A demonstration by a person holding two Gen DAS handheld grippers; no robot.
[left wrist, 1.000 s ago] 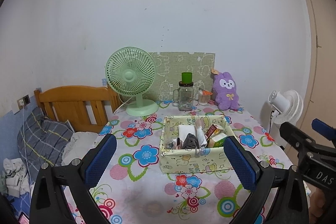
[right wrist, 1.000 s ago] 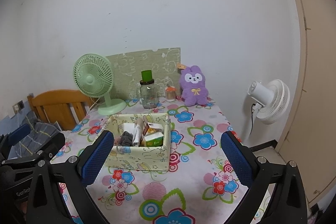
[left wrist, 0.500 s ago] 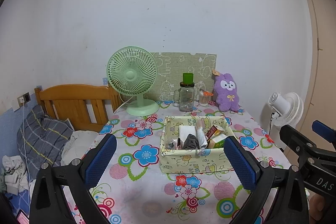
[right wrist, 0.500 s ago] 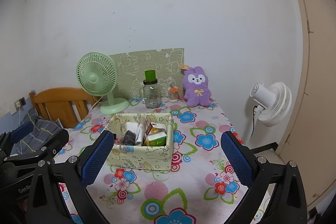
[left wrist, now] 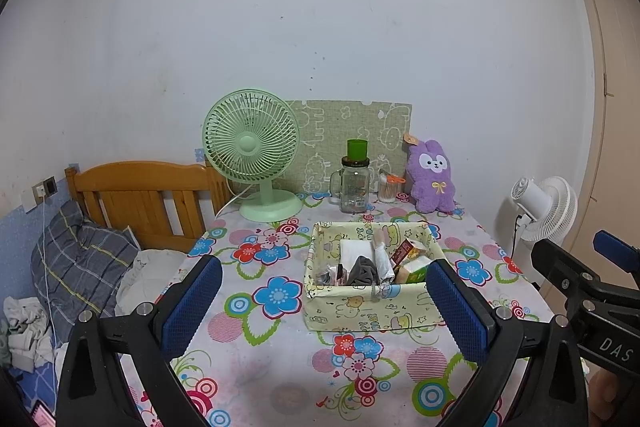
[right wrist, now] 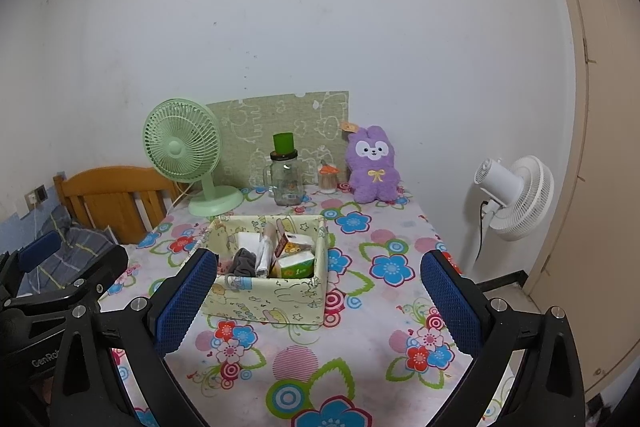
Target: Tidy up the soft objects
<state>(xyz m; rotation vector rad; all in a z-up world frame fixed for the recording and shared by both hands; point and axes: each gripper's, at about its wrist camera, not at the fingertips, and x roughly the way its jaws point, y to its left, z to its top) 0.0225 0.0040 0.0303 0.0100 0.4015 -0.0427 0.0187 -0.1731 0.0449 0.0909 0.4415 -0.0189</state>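
The table (left wrist: 256,359), covered in a floral cloth, fills the lower centre of both views. The left gripper (left wrist: 324,307) and right gripper (right wrist: 316,301) occupy the lower frame, fingers spread wide, holding nothing. The fabric basket (left wrist: 360,311) sits at centre frame, containing a grey cloth (left wrist: 362,269) and small packets. The purple plush rabbit (left wrist: 432,177) stands upright at the table's far edge, right of centre, beside the glass jar (left wrist: 354,189).
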